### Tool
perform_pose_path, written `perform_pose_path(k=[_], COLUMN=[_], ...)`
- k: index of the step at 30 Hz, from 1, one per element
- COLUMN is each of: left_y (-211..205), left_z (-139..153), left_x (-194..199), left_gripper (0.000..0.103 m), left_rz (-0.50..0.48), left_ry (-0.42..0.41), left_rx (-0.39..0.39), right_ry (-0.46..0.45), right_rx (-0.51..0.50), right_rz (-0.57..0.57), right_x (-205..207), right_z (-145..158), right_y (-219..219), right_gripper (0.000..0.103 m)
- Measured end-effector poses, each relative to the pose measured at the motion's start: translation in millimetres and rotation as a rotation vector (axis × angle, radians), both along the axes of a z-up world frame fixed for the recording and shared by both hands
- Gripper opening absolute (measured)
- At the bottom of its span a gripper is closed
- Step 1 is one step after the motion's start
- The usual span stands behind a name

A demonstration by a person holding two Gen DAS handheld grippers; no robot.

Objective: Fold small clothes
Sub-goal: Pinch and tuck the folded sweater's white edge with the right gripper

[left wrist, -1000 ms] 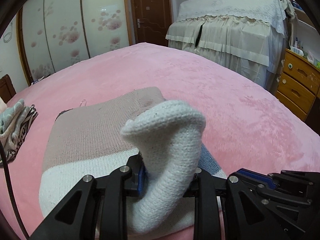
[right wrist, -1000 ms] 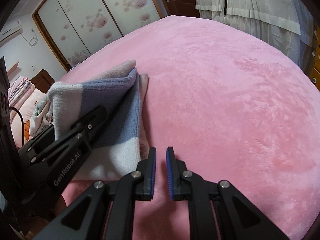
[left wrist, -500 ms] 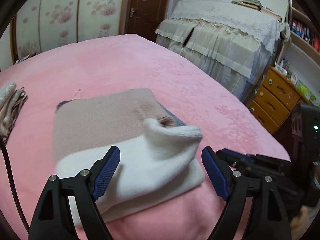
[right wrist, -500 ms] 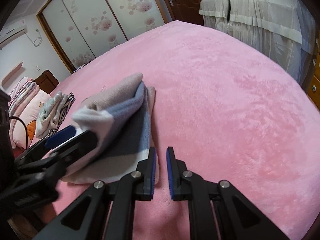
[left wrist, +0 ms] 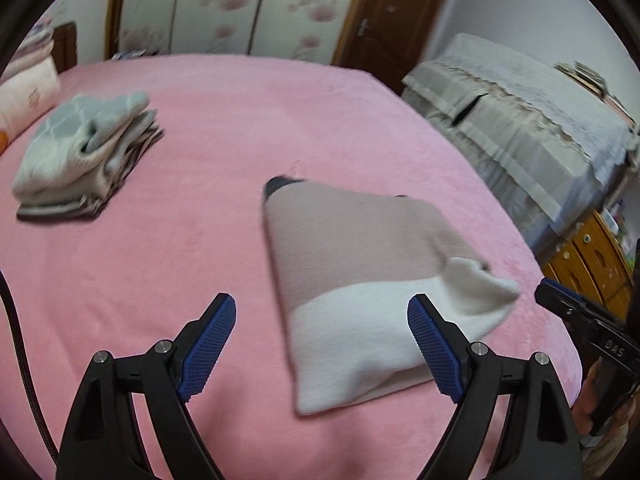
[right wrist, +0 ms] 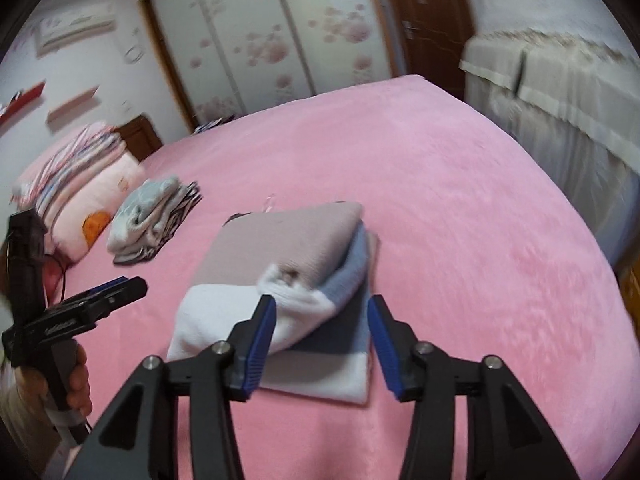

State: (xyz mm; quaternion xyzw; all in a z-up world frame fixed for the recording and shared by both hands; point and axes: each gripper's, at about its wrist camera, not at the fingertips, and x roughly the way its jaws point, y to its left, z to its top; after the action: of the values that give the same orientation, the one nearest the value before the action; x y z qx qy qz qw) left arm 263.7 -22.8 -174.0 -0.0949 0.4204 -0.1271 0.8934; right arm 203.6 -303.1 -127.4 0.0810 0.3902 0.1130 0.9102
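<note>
the folded knit sweater in beige, white and blue bands lies mid pink plush bedspread. left gripper gapes empty; right gripper, jaws just opening, holds nothing. soft, light, floppy: pinch a doubled edge.
</note>
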Motion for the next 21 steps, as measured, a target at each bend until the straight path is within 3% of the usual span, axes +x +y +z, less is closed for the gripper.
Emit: perform_pose_path(k=[6,11,14,17,21], left_y=[16,21,18,11,-1], left_z=[-30,-53,-63,-66,-65], left_x=[15,20,22,22,19], left_gripper=[0.087,0.087,0.087,0.087,0.087], left_rz=[0.024,0.032,0.025,0.007,-0.040], left_ry=[0.096,0.168,0.191,0.193,0.178], left_rx=[-0.034,-0.071,-0.085,-0.084,-0.073], right_ry=[0.033,0.052,0.077,0.082,0.076], right_rx=[-0.147,-0.268,-0.278,-0.216,-0.140], right_rz=[0.135,0.168,0.157,0.124,0.066], right_x=[24,36,37,32,14], right_z=[-10,-23,-28,-27,-24], right_y=[41,59,55,38,18], right_gripper=[0.053,0.052,0.022,0.015,0.013])
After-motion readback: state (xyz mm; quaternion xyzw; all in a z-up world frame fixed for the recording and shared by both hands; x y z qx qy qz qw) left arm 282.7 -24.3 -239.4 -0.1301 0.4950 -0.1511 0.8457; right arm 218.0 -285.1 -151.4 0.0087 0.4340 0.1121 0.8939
